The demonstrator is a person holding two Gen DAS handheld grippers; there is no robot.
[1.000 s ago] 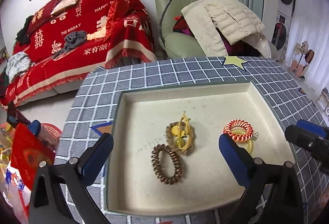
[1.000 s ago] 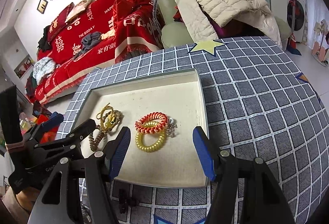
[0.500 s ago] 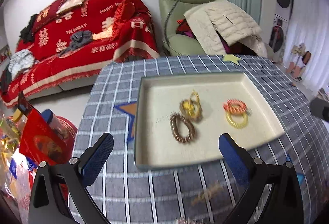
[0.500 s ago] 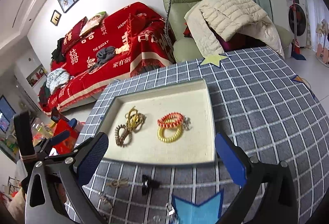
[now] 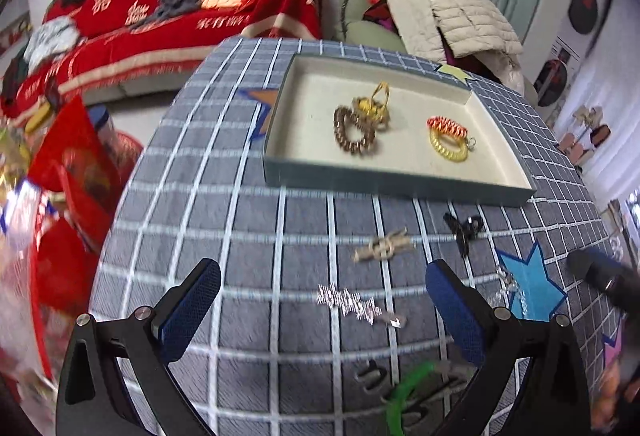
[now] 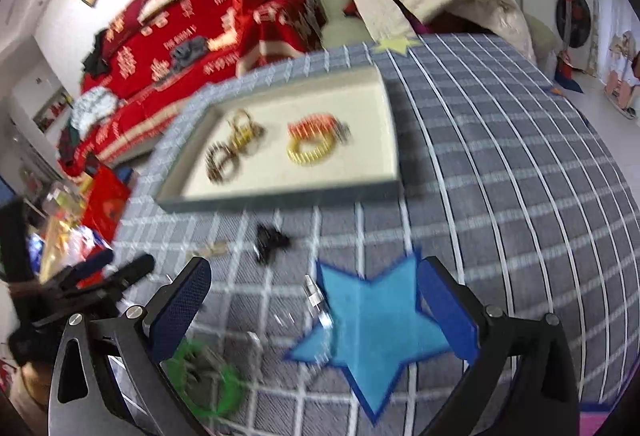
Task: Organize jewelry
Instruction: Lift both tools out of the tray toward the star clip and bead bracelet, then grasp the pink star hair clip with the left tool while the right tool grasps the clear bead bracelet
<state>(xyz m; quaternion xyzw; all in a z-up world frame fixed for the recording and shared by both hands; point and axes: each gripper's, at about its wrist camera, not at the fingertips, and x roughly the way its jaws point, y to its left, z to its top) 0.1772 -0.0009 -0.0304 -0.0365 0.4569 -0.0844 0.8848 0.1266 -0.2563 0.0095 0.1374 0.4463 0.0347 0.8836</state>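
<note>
Left wrist view: your left gripper [image 5: 320, 310], jaws spread and empty, frames the silver rhinestone hair clip [image 5: 352, 306] on the grey checked tablecloth [image 5: 240, 204], long axis running left-right; your right gripper [image 6: 314, 302] is likewise spread.

Tray [image 5: 396, 182] sits on the table [image 5: 224, 220], far side. Four hair ties [image 5: 354, 132] lie in it. Loose clips [image 5: 382, 248] lie before it.

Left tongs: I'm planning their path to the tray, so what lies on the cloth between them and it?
In the left wrist view, a silver chain and a beige knotted tie lie between the left tongs and the tray.
</note>
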